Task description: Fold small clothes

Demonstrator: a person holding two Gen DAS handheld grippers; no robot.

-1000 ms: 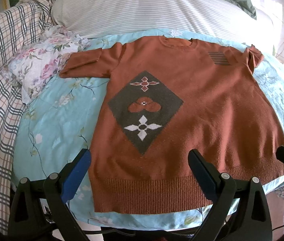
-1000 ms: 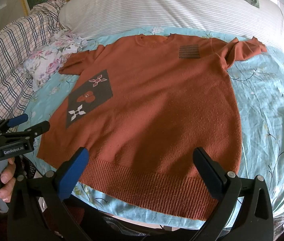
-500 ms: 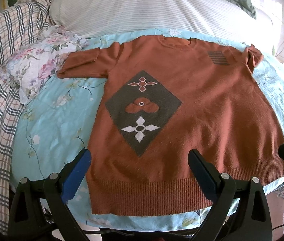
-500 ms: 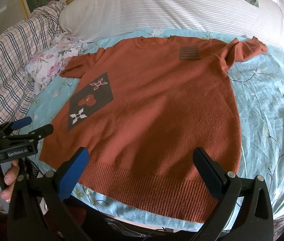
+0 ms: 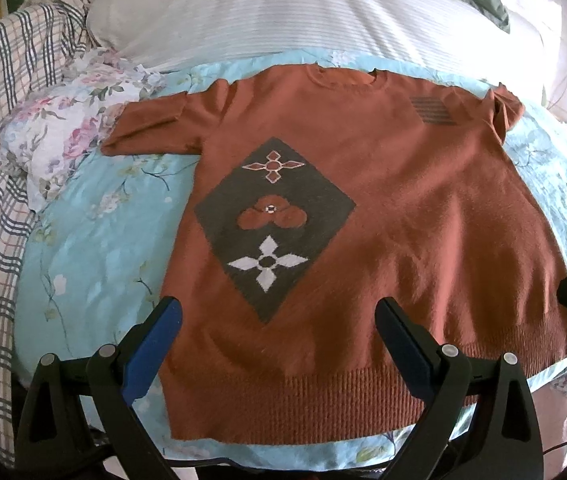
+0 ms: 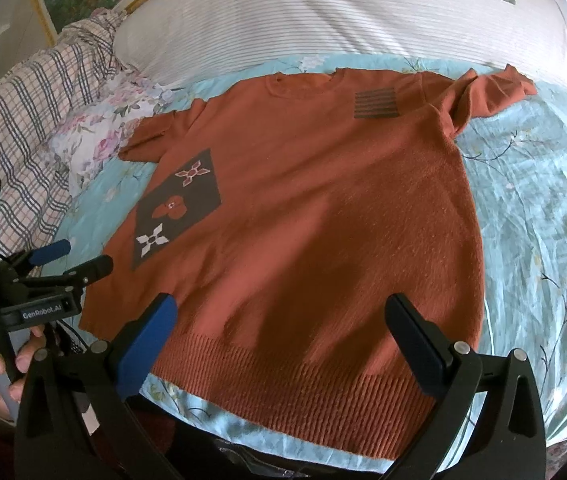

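Now sweater (image 5: pixel 383 208) flat, hem btwn open left hand-held gripper (image 5: pixel 279 344) fingers.

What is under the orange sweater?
The orange sweater lies flat on a light blue flowered sheet. Whatever is directly beneath the sweater is covered.

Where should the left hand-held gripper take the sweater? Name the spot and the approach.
Probably the near left corner of the ribbed hem of the sweater, coming in low from the bed's near edge. The sweater lies flat, and that corner is its closest free edge to the open left hand-held gripper.
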